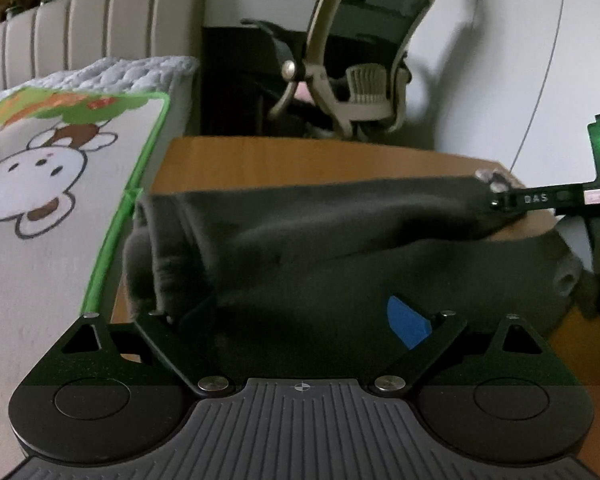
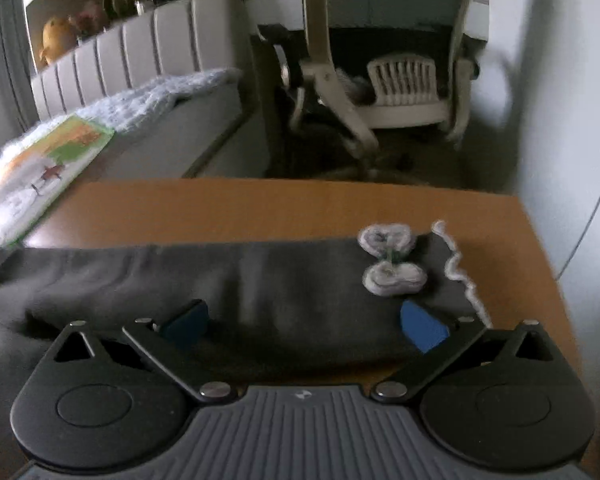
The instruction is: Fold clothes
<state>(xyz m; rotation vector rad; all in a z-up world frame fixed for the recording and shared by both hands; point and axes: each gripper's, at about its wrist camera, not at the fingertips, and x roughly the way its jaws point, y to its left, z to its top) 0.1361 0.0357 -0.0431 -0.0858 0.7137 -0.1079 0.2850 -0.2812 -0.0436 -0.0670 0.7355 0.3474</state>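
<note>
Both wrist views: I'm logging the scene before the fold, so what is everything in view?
dark garment: one, dark grey, spread across the table
white bow: one, white, on the garment's right end
wooden table: one, orange-brown, under the garment
cartoon cushion: one, white with green edge, left of the table
office chair: one, beige, beyond the table
bed headboard: one, pale grey, far left
left gripper: fingers spread, over the garment
right gripper: fingers spread, over the garment
</note>
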